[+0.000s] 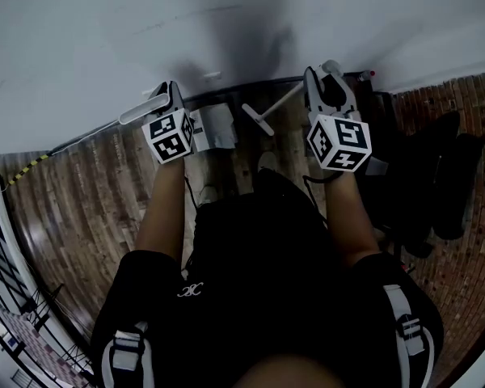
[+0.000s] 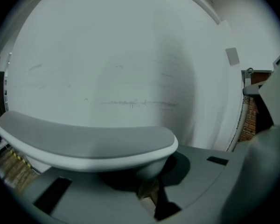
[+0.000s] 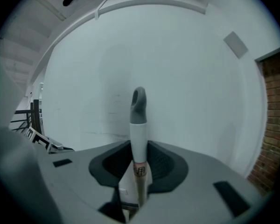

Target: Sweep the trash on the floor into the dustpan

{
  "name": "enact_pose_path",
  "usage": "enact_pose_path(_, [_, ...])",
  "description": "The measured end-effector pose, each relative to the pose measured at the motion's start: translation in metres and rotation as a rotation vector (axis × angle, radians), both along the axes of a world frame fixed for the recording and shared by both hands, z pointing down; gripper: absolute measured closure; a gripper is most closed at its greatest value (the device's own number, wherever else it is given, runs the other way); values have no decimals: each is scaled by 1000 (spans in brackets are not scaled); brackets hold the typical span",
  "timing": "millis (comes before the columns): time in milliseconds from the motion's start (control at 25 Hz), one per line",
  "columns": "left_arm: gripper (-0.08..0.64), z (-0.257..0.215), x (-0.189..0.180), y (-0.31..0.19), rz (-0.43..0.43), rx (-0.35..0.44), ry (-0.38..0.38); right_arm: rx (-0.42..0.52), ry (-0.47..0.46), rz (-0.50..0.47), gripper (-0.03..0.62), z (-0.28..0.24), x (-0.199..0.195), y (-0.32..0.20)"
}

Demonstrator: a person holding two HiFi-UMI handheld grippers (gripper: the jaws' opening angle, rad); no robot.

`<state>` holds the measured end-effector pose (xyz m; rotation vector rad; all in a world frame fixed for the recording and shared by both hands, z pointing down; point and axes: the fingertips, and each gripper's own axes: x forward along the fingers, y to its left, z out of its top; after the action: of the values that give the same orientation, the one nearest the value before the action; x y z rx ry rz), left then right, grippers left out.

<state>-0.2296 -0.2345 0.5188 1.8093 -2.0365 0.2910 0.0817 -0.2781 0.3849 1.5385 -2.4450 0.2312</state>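
Left gripper (image 1: 166, 103) is clamped on the white dustpan handle (image 2: 84, 143) — right gripper (image 1: 326, 83) grips the grey-tipped broom handle (image 3: 139, 134), both near the far white wall (image 1: 105, 23).

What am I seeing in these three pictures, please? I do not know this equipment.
There is no robot here. A person wears a camera on the head and holds a two-jaw gripper in each hand; the marker cubes belong to the grippers. The head view looks down past the person's body to a wooden floor by a white wall. The other two pictures come from a camera on each gripper. The left gripper is closed on a wide white handle, probably of the grey dustpan below it. The right gripper is closed on a thin white broom stick. I cannot make out any trash.
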Motion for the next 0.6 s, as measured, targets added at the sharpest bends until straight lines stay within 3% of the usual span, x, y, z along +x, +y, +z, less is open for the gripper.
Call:
enact_pose_path(320, [508,-88,11,-8,97,25,-68,31,12,74,479,-18,7,2])
enact_pose_path(600, [516,-138,37,-9,190,53,-142,83,-1,91,479,-32,8,10])
